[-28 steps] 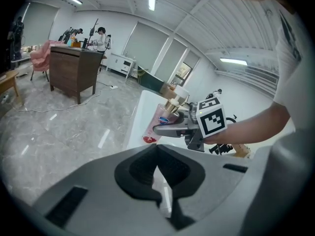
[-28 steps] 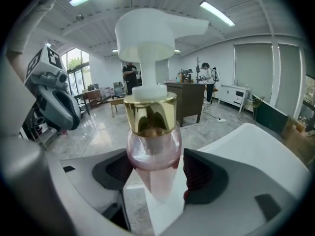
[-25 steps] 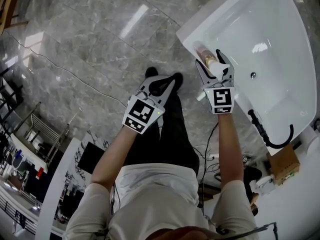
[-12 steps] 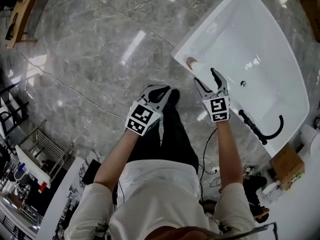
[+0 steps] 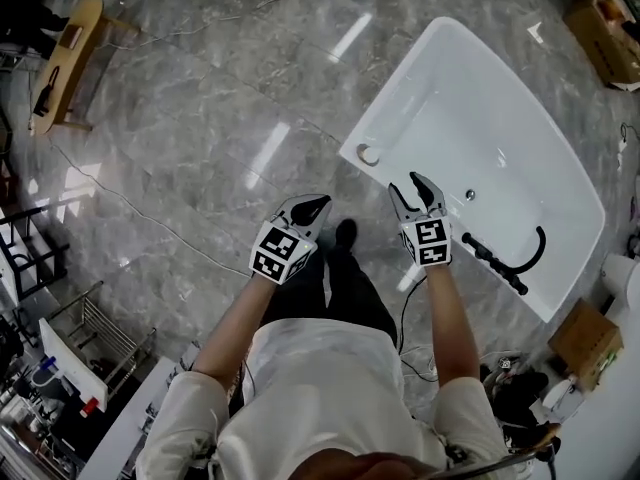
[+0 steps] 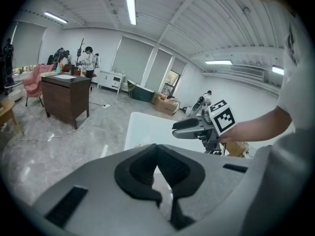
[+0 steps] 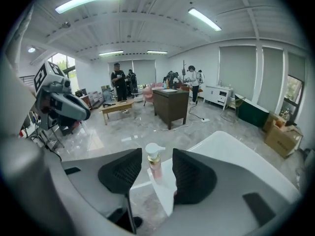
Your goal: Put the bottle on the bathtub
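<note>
A pink pump bottle [image 7: 154, 164] with a white top stands upright on the near corner of the white bathtub [image 7: 231, 154]. In the head view the bottle [image 5: 368, 154] appears as a small round cap on the bathtub [image 5: 386, 92] rim. My right gripper [image 5: 418, 185] is open and empty, a short way back from the bottle. In the right gripper view the gripper [image 7: 156, 171] frames the bottle between its spread jaws without touching it. My left gripper [image 5: 311, 206] is shut on nothing over the floor; its view shows the gripper [image 6: 157, 149] with jaws together and the right gripper [image 6: 193, 127] beyond.
A black hose and tap [image 5: 502, 259] lie on the tub's right rim. The floor is grey marble with cables [image 5: 120, 203]. A wooden table [image 5: 68, 48] is at far left, cardboard boxes [image 5: 585, 340] at right. A dark desk [image 7: 170, 103] and people [image 7: 118, 82] stand farther off.
My right gripper has let go of the bottle and drawn back from it; the bottle stays on the tub corner. Both grippers now sit farther from the tub.
</note>
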The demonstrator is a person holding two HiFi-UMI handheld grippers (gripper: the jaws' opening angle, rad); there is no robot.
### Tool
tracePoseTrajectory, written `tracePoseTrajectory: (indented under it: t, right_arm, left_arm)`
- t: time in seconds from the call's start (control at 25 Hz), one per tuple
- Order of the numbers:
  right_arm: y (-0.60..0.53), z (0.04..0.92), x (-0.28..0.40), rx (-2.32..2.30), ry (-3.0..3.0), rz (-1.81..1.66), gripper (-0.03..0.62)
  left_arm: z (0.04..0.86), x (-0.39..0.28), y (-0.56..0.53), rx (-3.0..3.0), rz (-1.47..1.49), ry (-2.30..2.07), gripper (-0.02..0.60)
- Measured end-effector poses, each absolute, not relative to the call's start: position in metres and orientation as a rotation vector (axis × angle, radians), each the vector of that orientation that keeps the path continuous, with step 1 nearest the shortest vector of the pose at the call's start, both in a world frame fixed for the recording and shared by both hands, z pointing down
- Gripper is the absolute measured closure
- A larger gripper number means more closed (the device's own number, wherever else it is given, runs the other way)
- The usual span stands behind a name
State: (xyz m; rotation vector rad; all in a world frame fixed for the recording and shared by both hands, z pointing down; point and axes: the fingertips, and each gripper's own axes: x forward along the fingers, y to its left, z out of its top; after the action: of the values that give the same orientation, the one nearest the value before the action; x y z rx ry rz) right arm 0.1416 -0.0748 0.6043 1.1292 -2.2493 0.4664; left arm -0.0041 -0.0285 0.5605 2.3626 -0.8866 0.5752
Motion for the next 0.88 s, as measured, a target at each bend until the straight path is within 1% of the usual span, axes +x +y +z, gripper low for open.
tracePoseTrajectory:
  t: [0.04,0.08,0.32,0.44,0.52,0.68,0.88]
  right_arm:
    - [-0.071,0.593,0.144,1.143,-2.248,0.475,0.392]
    - [-0.066,0.582,0.146,1.151,-2.247,0.479,0.396]
    - [-0.033,0.511,0.152,1.169,-2.269,0.466,0.396]
    - [-0.025,0.481,0.152,1.203,-2.305,0.487,0.410]
    - [-0.019,0.467,0.154,1.223,-2.323,0.495,0.441]
    - [-0.009,0.442,0.160,1.281,-2.327,0.497,0.476]
    - [0.006,0.405,0.159,1.300,-2.353,0.487,0.482]
  left_arm:
    - [0.552,-0.004,-0.027,2.366,0.569,-0.889,0.577]
    - [0.543,-0.005,-0.024,2.368,0.560,-0.891,0.577]
    - [0.485,-0.009,-0.007,2.392,0.523,-0.910,0.577]
    - [0.461,-0.011,-0.006,2.411,0.509,-0.925,0.577]
    - [0.447,-0.011,-0.006,2.425,0.489,-0.937,0.577]
    - [0.421,-0.010,-0.002,2.446,0.475,-0.941,0.577]
    - [0.375,-0.013,0.009,2.491,0.427,-0.935,0.577]
